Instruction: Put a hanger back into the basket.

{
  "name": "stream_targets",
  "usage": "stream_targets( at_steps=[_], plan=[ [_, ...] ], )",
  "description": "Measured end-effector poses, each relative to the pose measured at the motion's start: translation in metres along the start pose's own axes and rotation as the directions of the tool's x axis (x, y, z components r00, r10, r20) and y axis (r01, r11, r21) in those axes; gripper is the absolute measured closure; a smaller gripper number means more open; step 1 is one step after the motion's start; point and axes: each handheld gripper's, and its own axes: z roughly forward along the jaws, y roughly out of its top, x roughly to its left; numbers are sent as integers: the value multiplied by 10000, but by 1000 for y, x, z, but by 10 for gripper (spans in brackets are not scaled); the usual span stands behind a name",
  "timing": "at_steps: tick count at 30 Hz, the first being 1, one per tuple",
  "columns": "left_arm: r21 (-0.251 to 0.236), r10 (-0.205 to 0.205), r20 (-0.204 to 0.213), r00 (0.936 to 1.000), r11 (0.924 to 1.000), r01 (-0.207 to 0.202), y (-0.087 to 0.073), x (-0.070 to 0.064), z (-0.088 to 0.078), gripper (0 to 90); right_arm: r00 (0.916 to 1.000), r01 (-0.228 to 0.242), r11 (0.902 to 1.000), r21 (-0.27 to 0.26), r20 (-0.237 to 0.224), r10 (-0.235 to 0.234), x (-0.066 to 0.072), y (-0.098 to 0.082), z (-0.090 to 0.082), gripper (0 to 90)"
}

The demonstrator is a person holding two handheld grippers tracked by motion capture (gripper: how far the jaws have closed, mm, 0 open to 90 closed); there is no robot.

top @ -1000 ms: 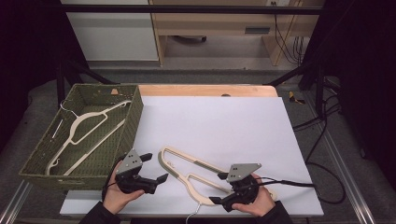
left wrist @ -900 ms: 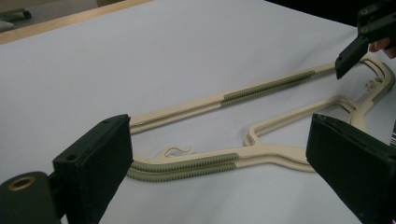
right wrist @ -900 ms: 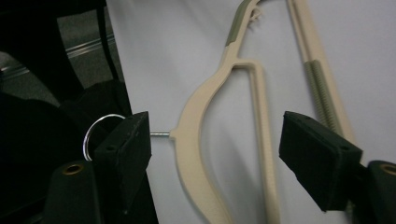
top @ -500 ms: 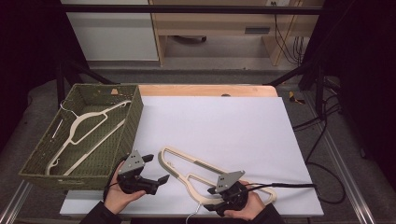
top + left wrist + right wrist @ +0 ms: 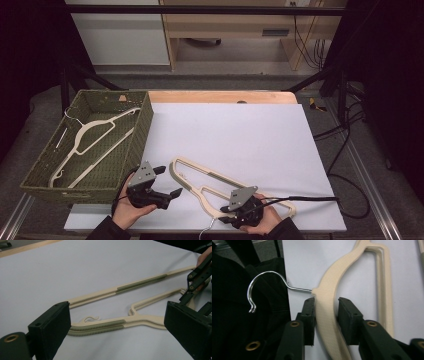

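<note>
A cream plastic hanger with a metal hook lies flat on the white table top near its front edge. My right gripper points down at the hanger's neck beside the hook. In the right gripper view its jaws have just been closing and stand on either side of the neck: the left pad touches it and the right pad is a sliver away. My left gripper is open beside the hanger's left end. In its own view the hanger's ribbed arms lie ahead of the wide jaws.
A green woven basket stands at the table's left edge with another pale hanger inside. A black cable trails right from my right gripper. The wooden table edge runs along the back.
My right gripper has sunk onto the hanger's neck and its jaws have narrowed around it. The left gripper and the hanger have kept still.
</note>
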Motion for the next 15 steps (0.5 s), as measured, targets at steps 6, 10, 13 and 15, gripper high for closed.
stream_targets(
  at_steps=[6,10,13,15],
  plan=[
    [22,78,63,9999,10000,-79,0,-2,1,70,9990,93,10000,31,-446,-91,-5,1,-1,716],
    [52,208,162,9997,9998,-209,1,-3,1,69,9982,77,9998,-172,-590,-87,-7,4,-6,717],
    [135,410,320,9986,9991,-414,1,-6,2,70,9975,56,9989,-467,-703,-89,-9,6,-10,719],
    [226,547,491,9973,9982,-559,1,-8,4,72,9966,37,9984,-565,-821,-83,-12,8,-13,720]
  ],
)
